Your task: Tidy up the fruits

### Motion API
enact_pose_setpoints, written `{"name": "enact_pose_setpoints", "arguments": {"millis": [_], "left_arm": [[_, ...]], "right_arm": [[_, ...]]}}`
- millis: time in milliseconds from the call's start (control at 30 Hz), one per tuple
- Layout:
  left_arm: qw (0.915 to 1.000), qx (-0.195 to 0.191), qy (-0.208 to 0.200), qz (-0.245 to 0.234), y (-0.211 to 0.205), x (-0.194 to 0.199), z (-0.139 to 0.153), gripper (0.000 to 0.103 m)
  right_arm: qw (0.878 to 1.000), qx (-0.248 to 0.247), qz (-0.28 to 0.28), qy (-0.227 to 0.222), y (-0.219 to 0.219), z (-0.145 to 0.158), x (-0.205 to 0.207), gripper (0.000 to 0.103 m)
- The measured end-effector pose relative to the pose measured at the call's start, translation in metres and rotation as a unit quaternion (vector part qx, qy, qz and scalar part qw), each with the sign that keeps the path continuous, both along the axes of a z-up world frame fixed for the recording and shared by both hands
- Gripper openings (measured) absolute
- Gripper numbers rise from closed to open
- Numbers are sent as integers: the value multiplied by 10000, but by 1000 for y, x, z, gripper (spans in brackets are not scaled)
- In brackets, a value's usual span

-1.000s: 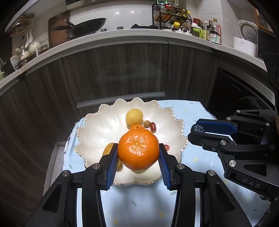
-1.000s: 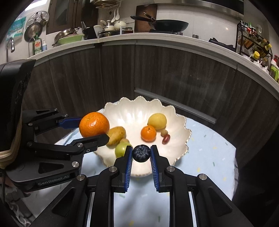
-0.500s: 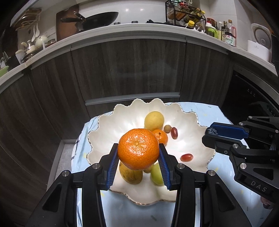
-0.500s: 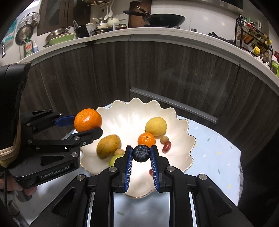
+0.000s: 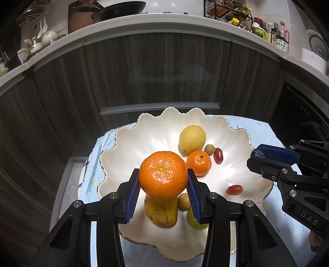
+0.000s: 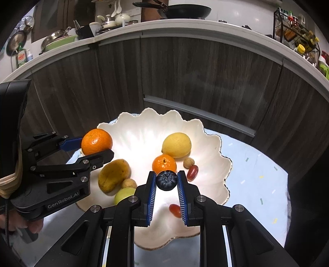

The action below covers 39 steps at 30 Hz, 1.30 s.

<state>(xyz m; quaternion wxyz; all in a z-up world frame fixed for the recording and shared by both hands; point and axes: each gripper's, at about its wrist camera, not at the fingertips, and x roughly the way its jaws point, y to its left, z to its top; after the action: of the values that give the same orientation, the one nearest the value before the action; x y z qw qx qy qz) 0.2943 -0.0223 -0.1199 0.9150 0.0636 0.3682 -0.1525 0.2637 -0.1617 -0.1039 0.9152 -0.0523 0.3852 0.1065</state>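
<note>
My left gripper [image 5: 163, 180] is shut on a large orange [image 5: 163, 175] and holds it over the near left part of a white scalloped bowl [image 5: 131, 139]. My right gripper [image 6: 166, 181] is shut on a dark blueberry [image 6: 166, 180] above the bowl's [image 6: 213, 143] near side. In the bowl lie a lemon [image 6: 176, 145], a small mandarin [image 6: 164, 163], a yellow-brown mango [image 6: 113, 174], a green fruit [image 6: 124, 195], small brown fruits and two red grapes [image 6: 192, 173]. The left gripper and orange [image 6: 96, 141] also show in the right wrist view.
The bowl stands on a small table with a light blue speckled cloth [image 6: 257, 170]. Dark wood cabinets [image 5: 156, 71] rise just behind it under a white counter [image 5: 164, 19] holding a pan, dishes and bottles. A dark appliance [image 5: 298, 111] is to the right.
Both grippers have moved forward and in over the bowl with their fruits held. The bowl now sits closer and lower in both views.
</note>
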Motion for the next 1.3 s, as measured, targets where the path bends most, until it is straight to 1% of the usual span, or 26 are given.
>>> {"name": "enact_pose_setpoints", "arguments": {"millis": [133,333,433,467,500,533,567,633,700,733,767,800,833,867,1033,1133,1300], "left_arm": [[9999,-20,102,-11,0,6,-5,43],[9999,-6,133,-29,0,6,-8,44],[9997,-5,237,-30,1,7,-11,45],[9997,21,228,-21,1,6,-11,47],[9998,35,188,-13,1,5,-10,54],[9999,35,141,-1,2,3,-9,62],[9999,23,101,11,2,2,-7,64],[10000,35,59,24,3,2,-4,65],[10000,70,47,40,3,1,-2,65],[10000,63,47,53,3,0,-1,65],[10000,43,49,59,4,0,0,65],[10000,8,45,69,5,-2,3,68],[9999,1,23,99,6,-3,5,70],[9999,8,-17,131,7,-5,8,74],[9996,12,-173,216,10,-17,22,83],[9994,31,-217,279,14,-25,32,87],[9988,110,-278,387,18,-38,48,88]], "right_arm": [[9999,-15,-86,88,-1,-6,8,22],[9997,-102,-152,174,0,-12,14,22],[9995,-146,-220,196,-1,-14,14,23],[9994,-152,-239,208,-1,-14,14,27],[9993,-161,-253,206,-2,-14,14,30],[9993,-178,-273,186,-2,-13,13,38],[9992,-202,-306,151,-2,-13,11,44],[9991,-215,-344,132,-3,-12,10,48],[9990,-205,-374,144,-4,-11,8,50],[9989,-208,-399,143,-4,-10,8,55],[9987,-210,-437,128,-5,-9,7,63],[9985,-207,-501,80,-6,-7,4,67],[9983,-211,-535,39,-6,-5,3,73],[9982,-218,-562,0,-7,-3,1,76],[9977,-183,-648,-92,-8,8,-9,77],[9971,-117,-752,-81,-10,16,-17,80],[9962,-147,-849,-132,-9,29,-36,81]]}}
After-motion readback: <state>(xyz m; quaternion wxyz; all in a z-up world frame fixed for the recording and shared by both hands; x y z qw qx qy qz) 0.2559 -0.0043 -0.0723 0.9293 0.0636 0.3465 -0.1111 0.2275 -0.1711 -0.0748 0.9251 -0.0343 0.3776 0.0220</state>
